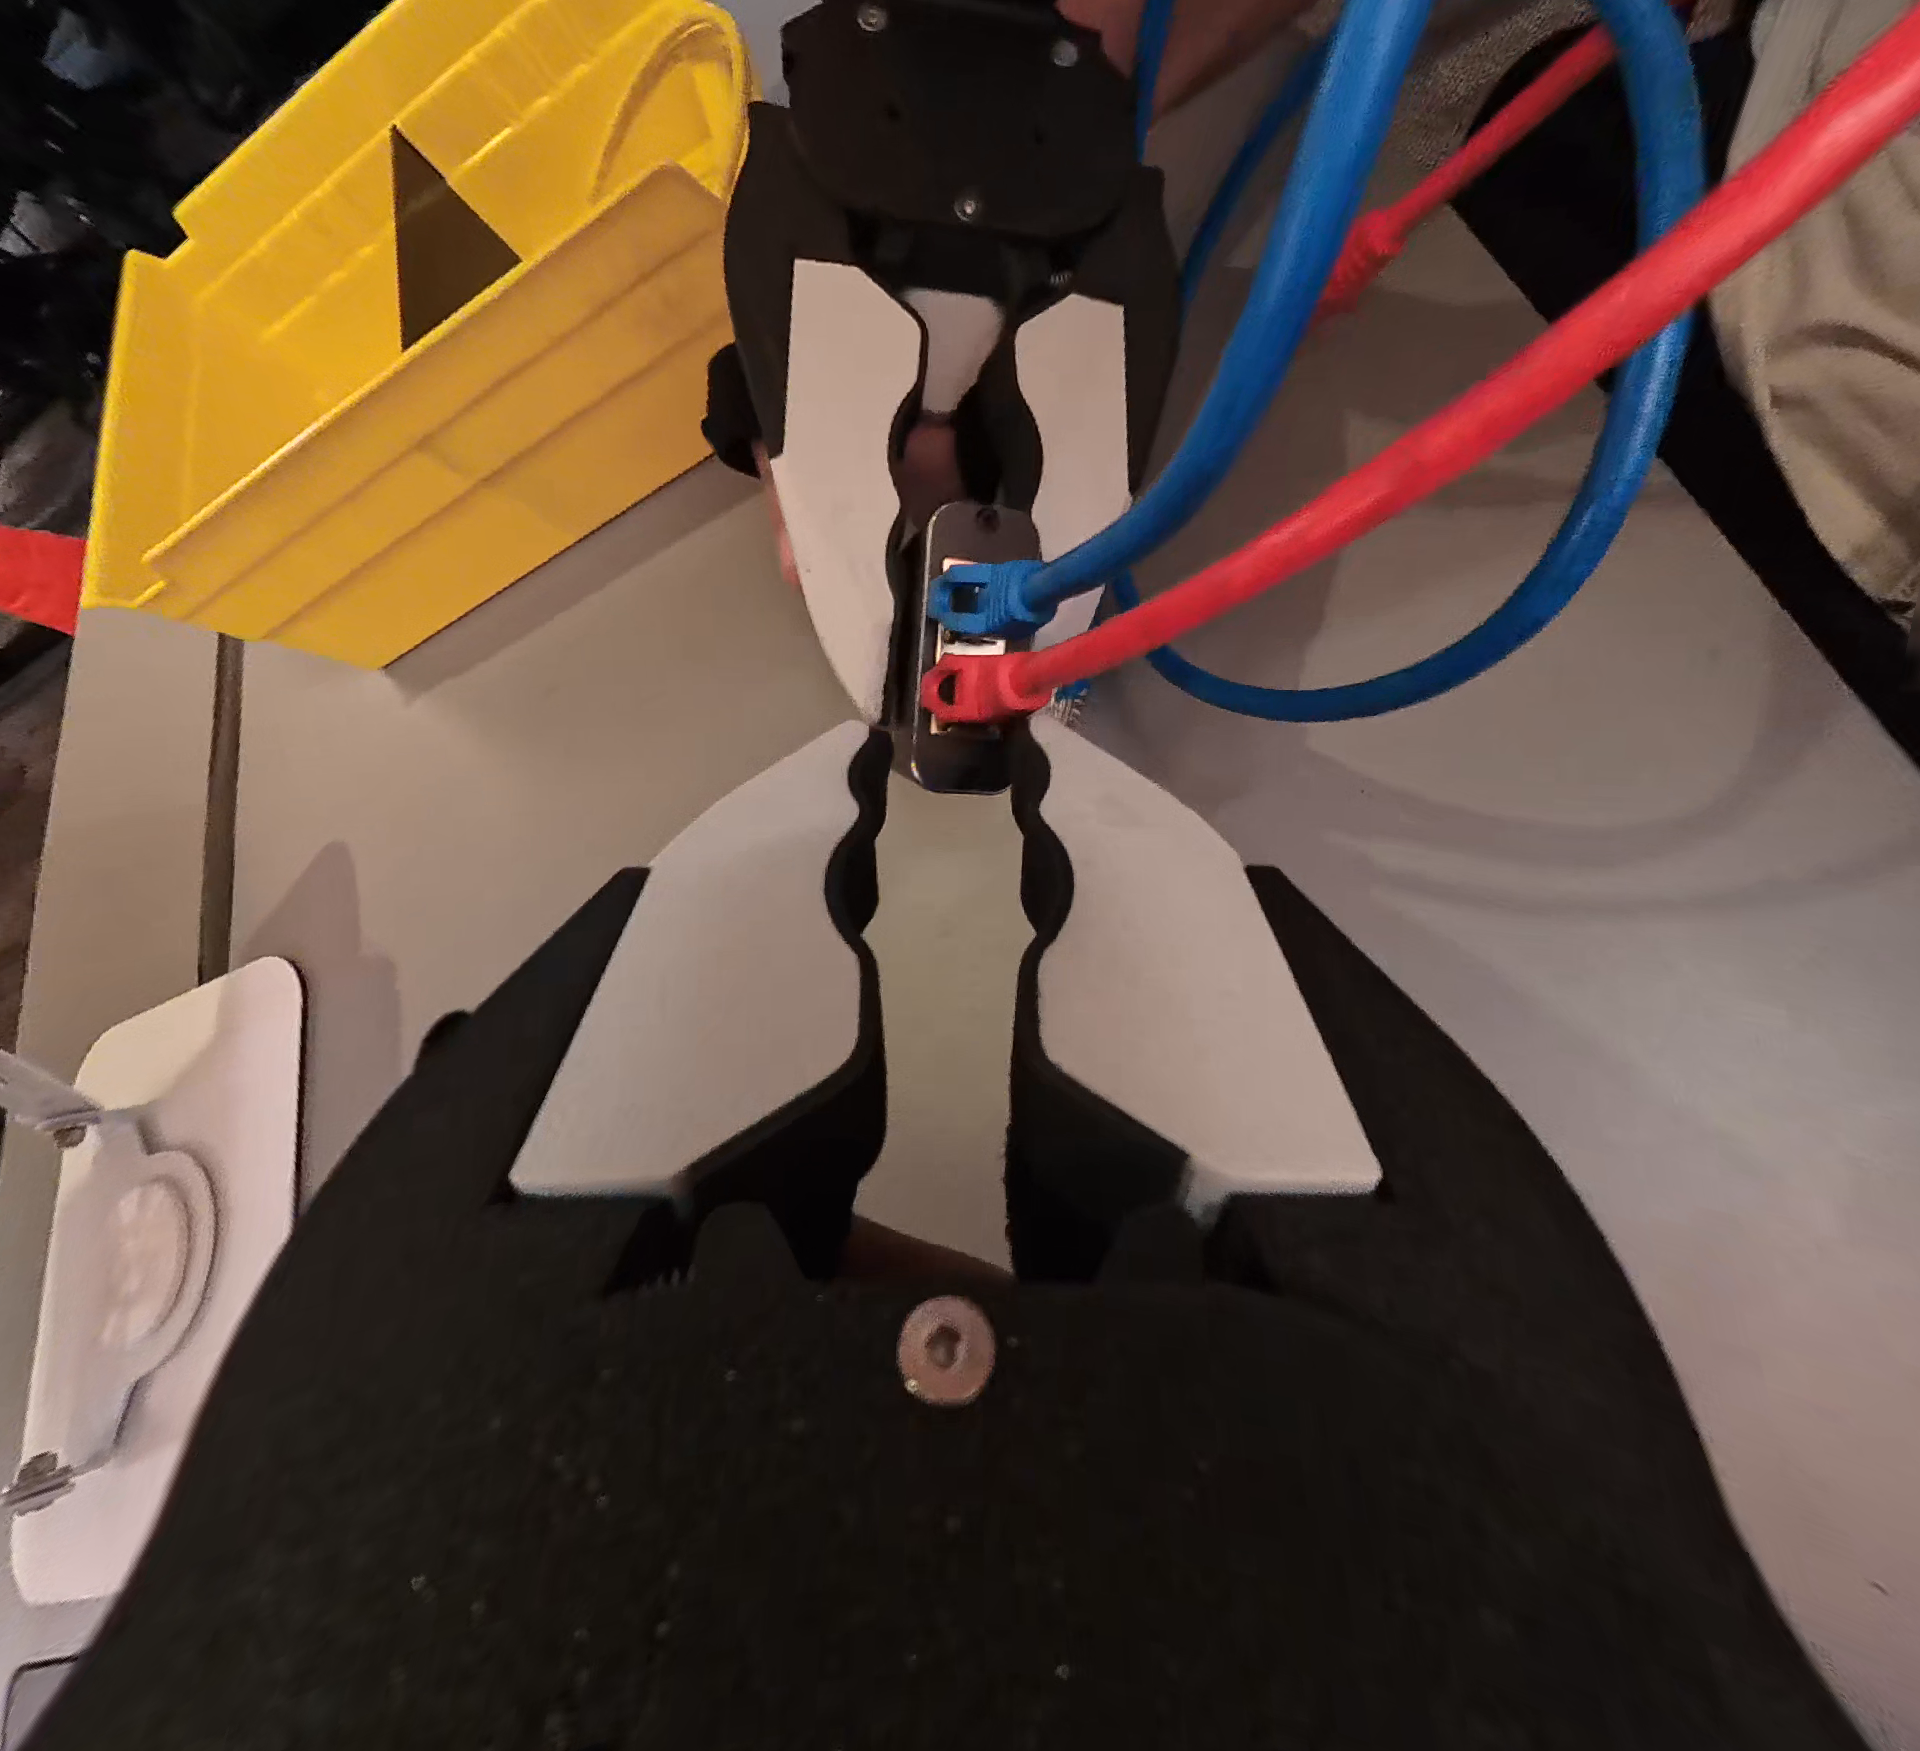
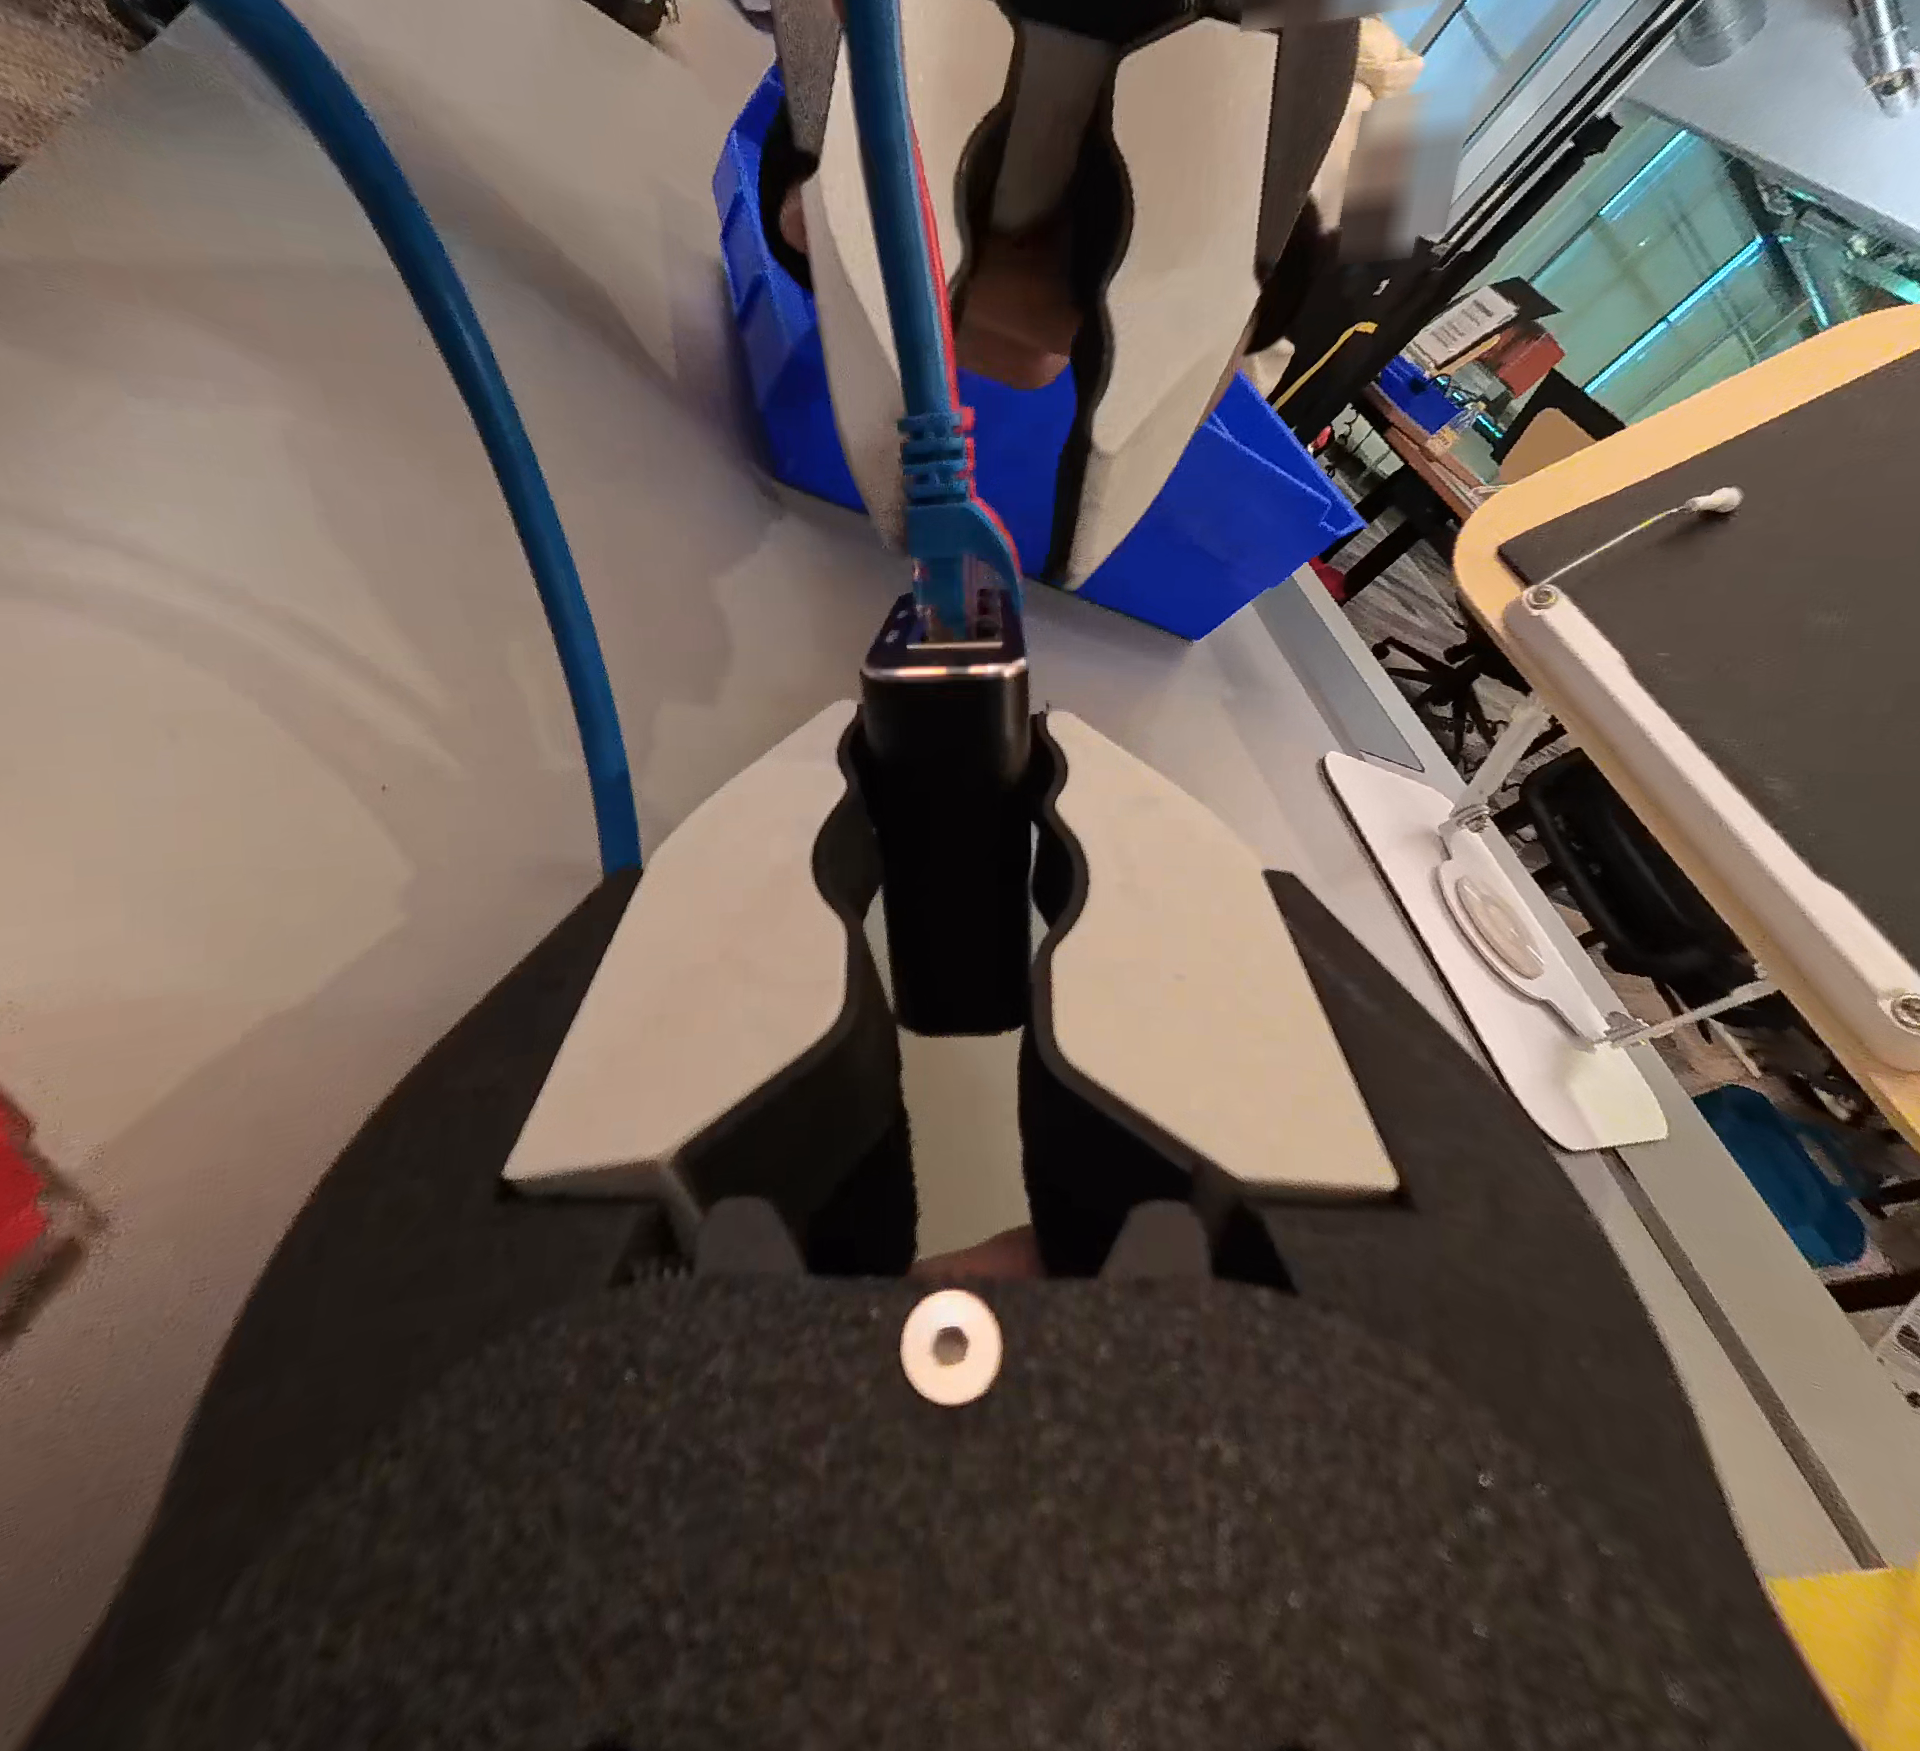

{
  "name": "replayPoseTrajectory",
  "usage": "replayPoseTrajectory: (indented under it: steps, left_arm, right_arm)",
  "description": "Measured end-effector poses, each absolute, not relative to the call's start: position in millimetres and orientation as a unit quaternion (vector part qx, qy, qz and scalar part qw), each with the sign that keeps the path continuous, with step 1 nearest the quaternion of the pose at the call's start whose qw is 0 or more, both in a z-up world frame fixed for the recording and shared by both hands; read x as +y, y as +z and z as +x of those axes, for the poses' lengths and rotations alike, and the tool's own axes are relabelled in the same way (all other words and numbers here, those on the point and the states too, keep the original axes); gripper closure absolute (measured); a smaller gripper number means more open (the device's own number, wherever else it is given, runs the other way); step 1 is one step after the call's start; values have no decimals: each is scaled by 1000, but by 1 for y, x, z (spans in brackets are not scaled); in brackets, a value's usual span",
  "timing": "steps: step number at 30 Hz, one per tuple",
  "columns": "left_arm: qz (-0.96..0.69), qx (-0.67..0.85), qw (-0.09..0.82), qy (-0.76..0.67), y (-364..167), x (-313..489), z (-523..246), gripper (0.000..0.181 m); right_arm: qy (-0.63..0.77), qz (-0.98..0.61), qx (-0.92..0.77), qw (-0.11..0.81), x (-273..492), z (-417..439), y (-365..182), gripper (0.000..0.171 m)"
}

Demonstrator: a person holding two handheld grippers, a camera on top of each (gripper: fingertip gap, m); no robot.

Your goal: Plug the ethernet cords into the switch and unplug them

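Gripping the small black rectangular network switch (image 2: 945, 828) between its two white-faced fingers, the right gripper (image 2: 948, 745) holds it clamped just above the pale grey worktop (image 2: 260, 558). The blue ethernet cord (image 1: 1340, 330) and the red ethernet cord (image 1: 1455, 434) both sit plugged into the switch's port face, blue boot (image 1: 982, 595) in one port, red boot (image 1: 971, 688) in the next along. Opposite, the left gripper (image 1: 951, 745) faces the switch end-on, its fingers parted with a clear gap between them, tips flanking the near end of the switch; whether they touch it I cannot tell. Off to one side a yellow plastic bin (image 1: 416, 351) rests on the worktop; a blue plastic bin (image 2: 1195, 496) stands behind the left gripper in the right wrist view.
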State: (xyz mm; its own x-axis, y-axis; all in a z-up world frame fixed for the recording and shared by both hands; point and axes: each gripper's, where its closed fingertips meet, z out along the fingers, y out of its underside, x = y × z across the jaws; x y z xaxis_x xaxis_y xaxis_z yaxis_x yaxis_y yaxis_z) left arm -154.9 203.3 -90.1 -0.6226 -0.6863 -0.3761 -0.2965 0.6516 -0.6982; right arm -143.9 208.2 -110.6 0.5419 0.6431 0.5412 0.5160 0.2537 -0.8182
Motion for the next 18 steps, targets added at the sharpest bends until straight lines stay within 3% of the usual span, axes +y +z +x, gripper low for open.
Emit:
replayPoseTrajectory:
  steps: [12, 18]
  left_arm:
    - [-290, 841, 336, -308, -92, 194, -158, 152]
    - [-286, 836, 357, -304, -92, 192, -152, 162]
  right_arm:
    - [50, -608, -483, 628, 208, -147, -113, 146]
    - [43, -613, -481, 626, 210, -146, -114, 145]
